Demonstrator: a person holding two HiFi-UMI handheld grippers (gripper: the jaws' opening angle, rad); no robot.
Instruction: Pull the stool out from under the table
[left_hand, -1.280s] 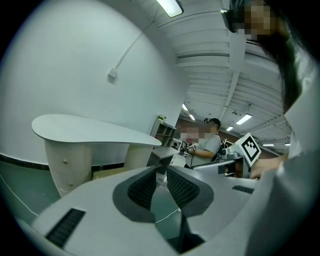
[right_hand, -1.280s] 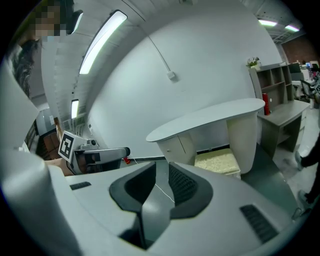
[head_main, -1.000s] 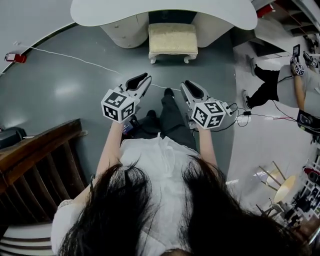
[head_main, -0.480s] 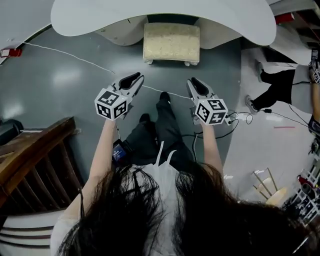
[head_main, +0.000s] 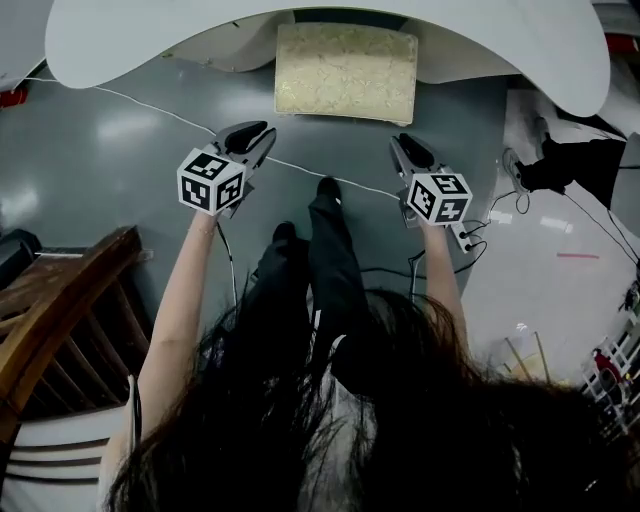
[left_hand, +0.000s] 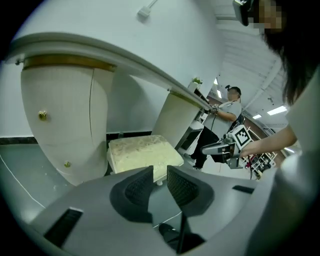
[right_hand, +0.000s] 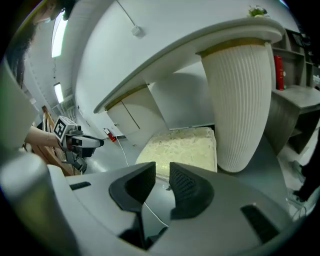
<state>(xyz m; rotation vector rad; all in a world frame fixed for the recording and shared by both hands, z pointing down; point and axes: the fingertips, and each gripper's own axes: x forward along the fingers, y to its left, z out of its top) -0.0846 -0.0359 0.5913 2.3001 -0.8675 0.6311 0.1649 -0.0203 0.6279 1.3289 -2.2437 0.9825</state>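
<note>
Both grippers have sunk and come forward toward the stool (head_main: 346, 72), which sits partly tucked under the table's (head_main: 100, 50) front edge. Left gripper (head_main: 260, 130) and right gripper (head_main: 402, 142) hang short of it, jaws all but together, holding nothing. Only the right gripper view shows the ribbed pedestal (right_hand: 240, 100) just beside the stool; only the left shows a brass knob (left_hand: 43, 115).

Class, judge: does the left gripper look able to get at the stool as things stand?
Probably yes. Only floor and a thin white cable lie between the left gripper and the stool, whose front edge shows beyond the table. The gripper's jaws are shut, so they must open first.
</note>
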